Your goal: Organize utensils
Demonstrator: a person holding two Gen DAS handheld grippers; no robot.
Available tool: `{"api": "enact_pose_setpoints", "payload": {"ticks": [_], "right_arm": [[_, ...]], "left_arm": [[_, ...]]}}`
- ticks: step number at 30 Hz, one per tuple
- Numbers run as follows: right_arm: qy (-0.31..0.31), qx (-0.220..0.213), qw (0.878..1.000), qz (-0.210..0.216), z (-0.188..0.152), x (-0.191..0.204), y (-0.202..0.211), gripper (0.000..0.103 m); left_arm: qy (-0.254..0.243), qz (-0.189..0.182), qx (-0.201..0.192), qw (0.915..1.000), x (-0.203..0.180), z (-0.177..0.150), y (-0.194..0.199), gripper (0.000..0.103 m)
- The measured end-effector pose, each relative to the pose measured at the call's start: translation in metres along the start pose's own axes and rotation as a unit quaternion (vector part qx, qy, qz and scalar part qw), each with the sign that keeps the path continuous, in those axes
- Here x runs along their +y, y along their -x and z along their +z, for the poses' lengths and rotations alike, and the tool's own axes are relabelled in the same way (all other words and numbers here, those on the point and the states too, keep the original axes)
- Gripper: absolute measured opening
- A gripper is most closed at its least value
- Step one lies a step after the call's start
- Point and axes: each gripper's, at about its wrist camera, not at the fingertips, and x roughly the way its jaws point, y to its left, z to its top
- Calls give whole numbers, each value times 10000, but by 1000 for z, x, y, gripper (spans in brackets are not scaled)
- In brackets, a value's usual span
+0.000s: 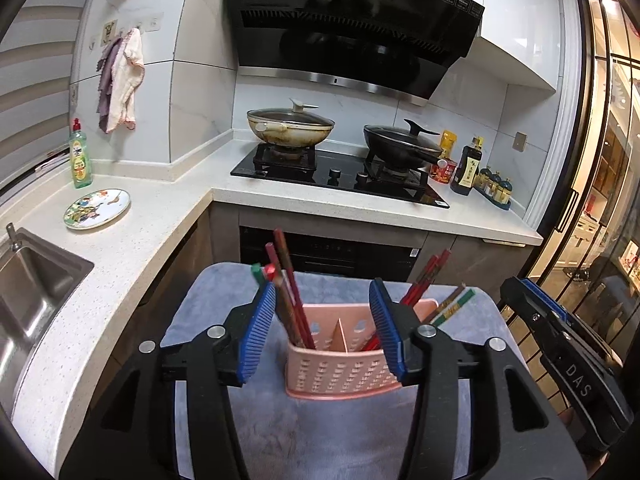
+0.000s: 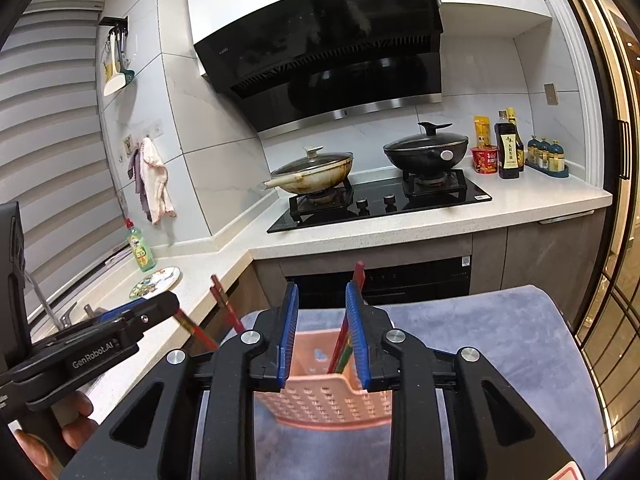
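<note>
Upright, chopsticks [image 1: 295,312] lean outward, tips down in pink holder [image 1: 340,372]

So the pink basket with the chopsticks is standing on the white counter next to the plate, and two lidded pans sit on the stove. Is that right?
Not quite. The pink basket with the chopsticks stands on a grey-blue cloth apart from the white counter, where the plate lies; the left wrist view shows it. Two lidded pans do sit on the stove.
</note>
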Motion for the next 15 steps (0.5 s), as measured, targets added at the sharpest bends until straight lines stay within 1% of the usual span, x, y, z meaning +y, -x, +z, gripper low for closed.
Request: {"api": "enact_pose_setpoints", "payload": {"ticks": [6, 9, 12, 15], "right_arm": [[-27, 312, 9995, 89, -27, 1, 26, 26], [116, 418, 9991, 32, -41, 7, 41, 26], [291, 459, 9985, -40, -50, 15, 54, 26], [420, 517, 9978, -69, -60, 22, 67, 26]], "left_arm": [[-158, 264, 156, 9994, 2, -23, 21, 47], [-228, 389, 257, 9987, 4, -37, 33, 48], [-220, 429, 304, 9984, 8, -45, 44, 51], [-302, 517, 270, 9978, 8, -55, 57, 56]]}}
